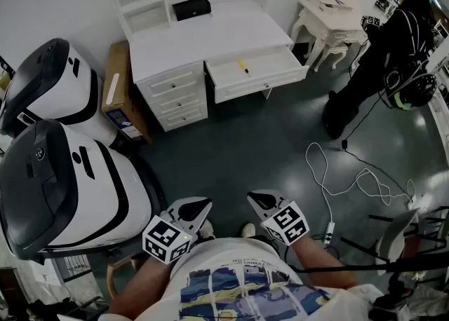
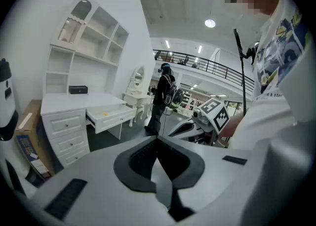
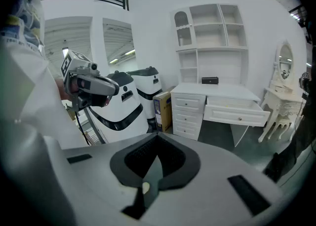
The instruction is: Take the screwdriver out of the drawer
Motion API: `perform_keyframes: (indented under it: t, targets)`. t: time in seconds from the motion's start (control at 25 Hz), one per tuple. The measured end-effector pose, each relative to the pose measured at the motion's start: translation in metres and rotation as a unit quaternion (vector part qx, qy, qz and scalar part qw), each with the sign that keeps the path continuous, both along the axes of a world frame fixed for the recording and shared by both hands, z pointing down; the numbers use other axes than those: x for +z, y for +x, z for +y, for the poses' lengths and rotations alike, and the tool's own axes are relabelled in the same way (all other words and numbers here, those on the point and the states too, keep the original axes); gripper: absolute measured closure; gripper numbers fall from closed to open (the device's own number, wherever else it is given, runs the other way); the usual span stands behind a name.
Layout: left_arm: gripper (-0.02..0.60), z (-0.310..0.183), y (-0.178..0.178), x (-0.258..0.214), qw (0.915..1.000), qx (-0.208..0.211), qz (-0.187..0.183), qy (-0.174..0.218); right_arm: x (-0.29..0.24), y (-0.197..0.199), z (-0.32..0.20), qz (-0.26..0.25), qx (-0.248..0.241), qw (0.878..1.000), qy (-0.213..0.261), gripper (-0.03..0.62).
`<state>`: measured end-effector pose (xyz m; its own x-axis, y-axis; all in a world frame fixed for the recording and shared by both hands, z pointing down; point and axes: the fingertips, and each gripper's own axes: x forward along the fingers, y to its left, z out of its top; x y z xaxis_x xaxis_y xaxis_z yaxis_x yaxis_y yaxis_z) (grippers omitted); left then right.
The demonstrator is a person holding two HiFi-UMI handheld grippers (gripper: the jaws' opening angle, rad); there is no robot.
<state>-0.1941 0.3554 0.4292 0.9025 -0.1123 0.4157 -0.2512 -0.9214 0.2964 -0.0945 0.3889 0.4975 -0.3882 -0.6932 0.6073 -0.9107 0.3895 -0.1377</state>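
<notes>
Head view: your left gripper [image 1: 203, 205] and right gripper [image 1: 254, 198] sit low in frame, close to your torso, side by side and both tilted down at the dark floor. They are well apart from the white wooden desk with a shelf hutch [image 1: 210, 32]. Its wide white drawer [image 1: 256, 73] is pulled open, and the small yellow screwdriver [image 1: 243, 66] lies inside on the drawer floor. A small black box [image 1: 191, 8] rests on the desktop. A brown cardboard box [image 1: 121, 92] leans beside the desk. Two large white-and-black machines [image 1: 63, 179] stand at your left. A white cable [image 1: 351, 179] loops on the floor at your right, near a person in dark clothing [image 1: 379, 67].

Left gripper view: the left gripper [image 2: 157, 138] has its jaws pressed together with nothing between them. The desk [image 2: 64, 102] is far ahead at left with the drawer [image 2: 111, 116] open, and the screwdriver [image 2: 104, 113] shows as a yellow speck inside. The right gripper [image 2: 177, 129] is just beside, at right.

Right gripper view: the right gripper [image 3: 157, 136] also has its jaws pressed together and pinches nothing. The desk [image 3: 217, 92] and open drawer [image 3: 237, 111] are well ahead, but the drawer's inside is hidden from this angle. The left gripper [image 3: 111, 88] is at left, in front of the machines [image 3: 128, 101].
</notes>
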Motion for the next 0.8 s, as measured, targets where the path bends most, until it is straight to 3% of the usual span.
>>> perform_keyframes:
  t: [0.2,0.44,0.8]
  targets:
    - [0.568,-0.024,-0.031,0.007,1.0000,0.002,0.008,0.001,0.003,-0.029,-0.022,0.009,0.003,1.000,-0.003,0.569]
    - [0.568,-0.045,-0.040,0.018,0.9997,0.013,0.014,-0.013,0.006,-0.039,-0.039,0.016,0.006,1.000,-0.020,0.569]
    - [0.568,-0.102,0.022,0.027,0.9996,0.025,0.007,-0.007,0.015,0.025,-0.101,0.008,0.024,1.000,-0.011,0.568]
